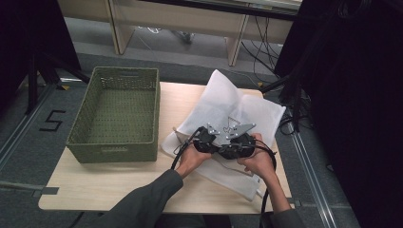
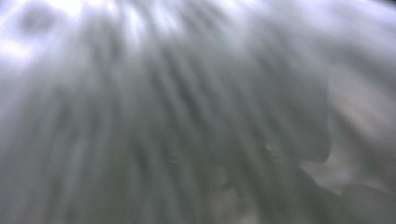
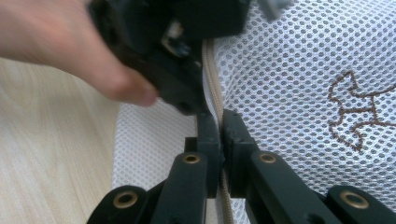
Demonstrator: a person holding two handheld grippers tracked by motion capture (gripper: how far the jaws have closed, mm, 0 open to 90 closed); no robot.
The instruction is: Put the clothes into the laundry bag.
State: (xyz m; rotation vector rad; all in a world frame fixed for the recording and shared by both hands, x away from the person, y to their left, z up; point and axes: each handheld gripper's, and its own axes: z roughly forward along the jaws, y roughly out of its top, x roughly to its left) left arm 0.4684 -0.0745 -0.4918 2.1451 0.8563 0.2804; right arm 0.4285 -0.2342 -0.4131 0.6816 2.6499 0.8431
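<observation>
White mesh laundry bag (image 1: 237,111) lies spread on the wooden tabletop (image 1: 114,183), over the right half, its far corner past the far edge and its right side reaching the right edge. Green woven basket (image 1: 116,114) sits at the tabletop's far-left corner, well apart from the bag, w/ nothing seen inside.

Both grippers meet over the bag's near part, approx. mid-way between the near and far edges, bodies just beside each other. Right gripper (image 3: 220,123): jaws pinched together on the bag's beige zipper edge (image 3: 212,79), which runs up between the two black pads; mesh w/ a brown stitched figure (image 3: 352,112) lies to the right of it in the right gripper view. Left gripper (image 1: 205,138) sits immediately left of the right one in the high view; in the right gripper view its black body and the person's left hand (image 3: 70,46) are right at the zipper edge, just beyond the right jaws.

Left gripper view is a grey-white blur, prob. mesh pressed close to the lens. Left jaws: can't tell whether they clamp the fabric or stand apart.
</observation>
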